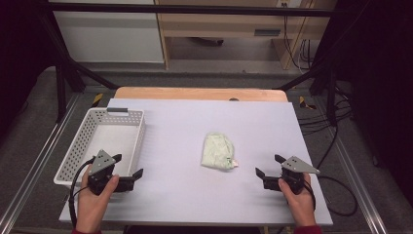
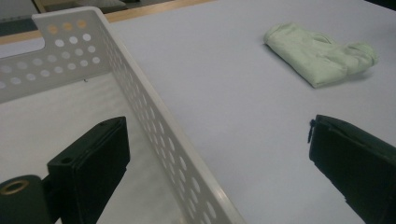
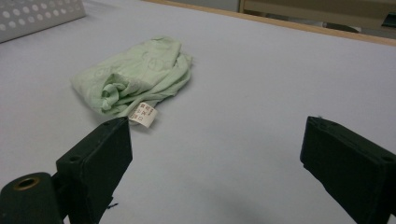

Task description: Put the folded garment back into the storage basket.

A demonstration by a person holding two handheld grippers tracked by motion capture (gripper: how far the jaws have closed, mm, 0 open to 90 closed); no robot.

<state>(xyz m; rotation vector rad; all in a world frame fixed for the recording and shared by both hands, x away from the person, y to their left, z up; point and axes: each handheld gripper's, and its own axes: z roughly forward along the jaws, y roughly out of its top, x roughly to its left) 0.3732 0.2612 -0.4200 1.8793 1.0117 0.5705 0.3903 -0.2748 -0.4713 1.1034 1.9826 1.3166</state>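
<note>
High view: a folded pale green cloth (image 1: 217, 151) lies near the middle of the lilac surface (image 1: 185, 126), well apart from the white perforated basket (image 1: 82, 146) at the 9 o'clock side. The left tongs (image 1: 130, 171) hang spread over the basket's near right corner, one jaw inside the rim, nothing between them. The right tongs (image 1: 269, 166) hover at about 4 o'clock from the cloth, spread and empty, aimed toward it.

This looks like the very start: the cloth untouched, neither hand committed. The next move probably calls for the right tongs to advance toward 10 o'clock, drop low, and straddle the cloth's near edge by its white tag (image 3: 144, 114) before pinching.
</note>
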